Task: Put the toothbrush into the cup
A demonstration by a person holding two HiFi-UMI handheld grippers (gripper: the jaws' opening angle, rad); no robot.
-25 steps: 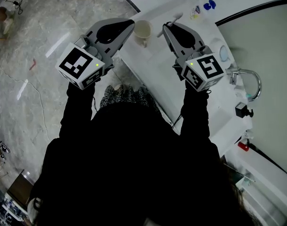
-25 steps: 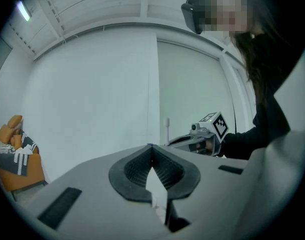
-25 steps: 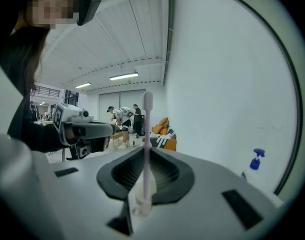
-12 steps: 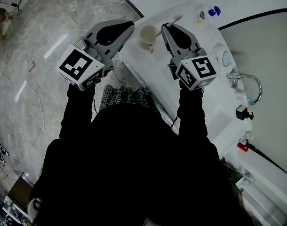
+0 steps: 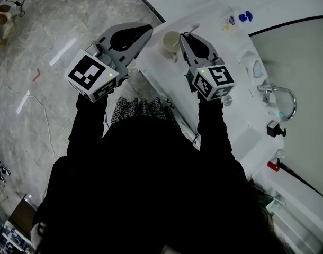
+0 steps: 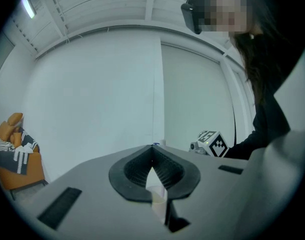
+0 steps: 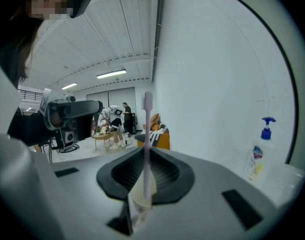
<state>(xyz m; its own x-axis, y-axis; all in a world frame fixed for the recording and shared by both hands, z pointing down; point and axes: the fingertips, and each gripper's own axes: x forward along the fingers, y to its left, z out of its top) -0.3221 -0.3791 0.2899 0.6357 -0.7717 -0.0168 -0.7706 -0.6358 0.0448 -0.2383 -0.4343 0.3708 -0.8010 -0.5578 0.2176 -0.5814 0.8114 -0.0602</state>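
Observation:
A pale cup (image 5: 170, 43) stands on the white counter (image 5: 225, 115) near its left edge. My right gripper (image 5: 184, 36) is shut on a pink toothbrush (image 5: 192, 27) just right of the cup. In the right gripper view the toothbrush (image 7: 146, 149) stands upright between the jaws with its bristle head on top. Its lower end reaches the mouth of the cup (image 7: 137, 204) below. My left gripper (image 5: 147, 30) is shut and empty, hanging left of the cup beyond the counter's edge. In the left gripper view the cup (image 6: 157, 200) shows below my left gripper's (image 6: 152, 147) jaws.
A soap bottle (image 5: 230, 21) with a blue pump (image 7: 258, 154) stands at the counter's far end. A chrome faucet (image 5: 280, 95) and the basin (image 5: 299, 46) lie to the right. Grey floor (image 5: 45, 105) lies to the left. People and furniture fill the room behind.
My right gripper has moved left and down with the toothbrush, from beside the cup to right against it. The left gripper has hardly shifted.

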